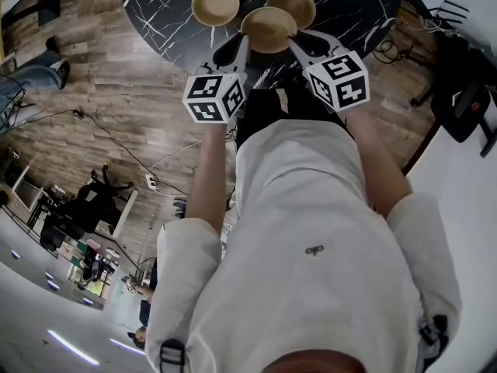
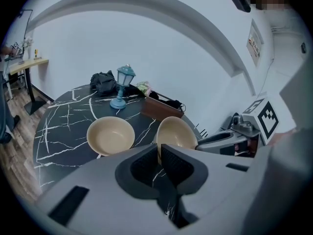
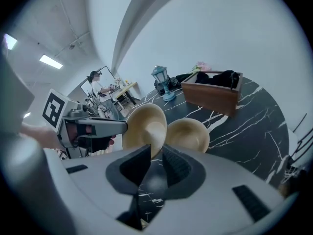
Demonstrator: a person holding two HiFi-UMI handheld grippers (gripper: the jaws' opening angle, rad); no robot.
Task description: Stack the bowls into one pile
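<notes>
Three tan bowls show on the black marble table (image 1: 353,6). Two rest on it, one at the left (image 1: 216,4) and one at the right (image 1: 292,5). The third bowl (image 1: 269,28) hangs nearer to me between both grippers. My left gripper (image 1: 244,40) is shut on this bowl's left rim, seen close in the left gripper view (image 2: 175,132) with the jaws (image 2: 160,153) pinching it. My right gripper (image 1: 294,45) takes the opposite rim; in the right gripper view the held bowl (image 3: 144,125) enters the jaws (image 3: 155,155) against the left pad.
A blue lantern lamp (image 2: 122,86), a black bag (image 2: 102,82) and a brown wooden box (image 2: 161,107) stand at the table's far side. The table's near edge lies just below the grippers, with wooden floor (image 1: 116,92) to the left.
</notes>
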